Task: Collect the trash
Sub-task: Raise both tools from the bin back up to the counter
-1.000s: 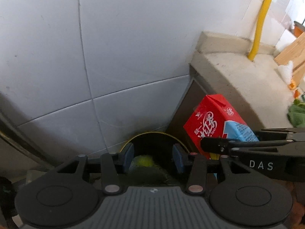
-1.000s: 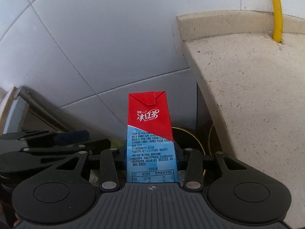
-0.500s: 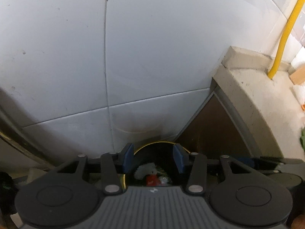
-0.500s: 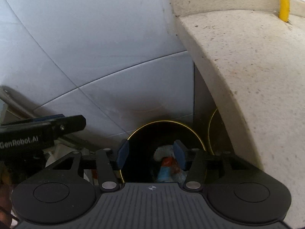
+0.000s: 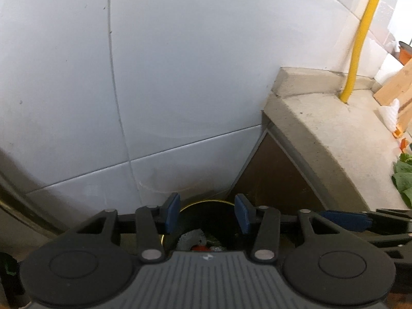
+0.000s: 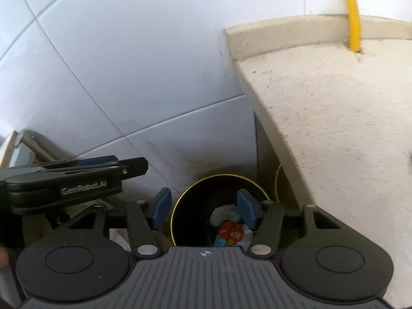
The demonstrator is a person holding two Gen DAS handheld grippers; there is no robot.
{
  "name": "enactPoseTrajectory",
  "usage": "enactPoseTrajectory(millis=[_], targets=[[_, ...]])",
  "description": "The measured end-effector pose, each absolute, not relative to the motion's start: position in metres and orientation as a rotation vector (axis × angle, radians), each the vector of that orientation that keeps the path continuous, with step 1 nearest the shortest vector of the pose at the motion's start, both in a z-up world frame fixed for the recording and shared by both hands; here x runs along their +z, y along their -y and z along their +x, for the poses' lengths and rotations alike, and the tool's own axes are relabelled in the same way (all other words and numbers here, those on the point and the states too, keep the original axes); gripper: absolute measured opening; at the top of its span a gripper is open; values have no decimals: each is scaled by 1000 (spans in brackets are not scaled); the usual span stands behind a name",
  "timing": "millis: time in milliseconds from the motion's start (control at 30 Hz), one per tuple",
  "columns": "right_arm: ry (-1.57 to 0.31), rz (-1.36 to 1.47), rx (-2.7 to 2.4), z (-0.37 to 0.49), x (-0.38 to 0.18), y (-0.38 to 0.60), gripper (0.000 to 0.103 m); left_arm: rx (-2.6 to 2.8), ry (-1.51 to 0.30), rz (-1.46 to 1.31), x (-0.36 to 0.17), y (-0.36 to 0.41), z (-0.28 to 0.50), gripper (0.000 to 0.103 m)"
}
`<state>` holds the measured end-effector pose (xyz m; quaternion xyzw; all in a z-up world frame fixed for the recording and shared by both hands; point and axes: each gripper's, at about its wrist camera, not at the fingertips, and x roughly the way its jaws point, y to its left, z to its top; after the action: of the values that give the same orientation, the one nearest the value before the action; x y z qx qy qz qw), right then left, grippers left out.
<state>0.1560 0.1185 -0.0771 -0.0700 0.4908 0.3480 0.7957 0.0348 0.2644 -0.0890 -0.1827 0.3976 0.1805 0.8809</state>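
With its jaws just opened and empty, right gripper (image 6: 204,211) hangs over bin (image 6: 180,200); carton (image 6: 230,233) lies inside. Left gripper (image 5: 207,212) open, empty.

Red carton (image 6: 230,232) inside gold-rimmed bin (image 6: 180,198)

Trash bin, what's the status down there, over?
Right tool open, jaws just widened, nothing between them. Left tool open, empty. Red carton lies in the bin with other trash. Nothing in the way.
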Motion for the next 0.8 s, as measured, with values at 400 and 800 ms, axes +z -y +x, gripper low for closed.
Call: enactPoseTrajectory(millis=[400,800], targets=[[-951,-127,663,131,-46,-89,68,303,-769,-292,-74,-240,32,47],[-860,-130,552,112,-24,-61,73,243,-712,-220,-63,-220,29,50]])
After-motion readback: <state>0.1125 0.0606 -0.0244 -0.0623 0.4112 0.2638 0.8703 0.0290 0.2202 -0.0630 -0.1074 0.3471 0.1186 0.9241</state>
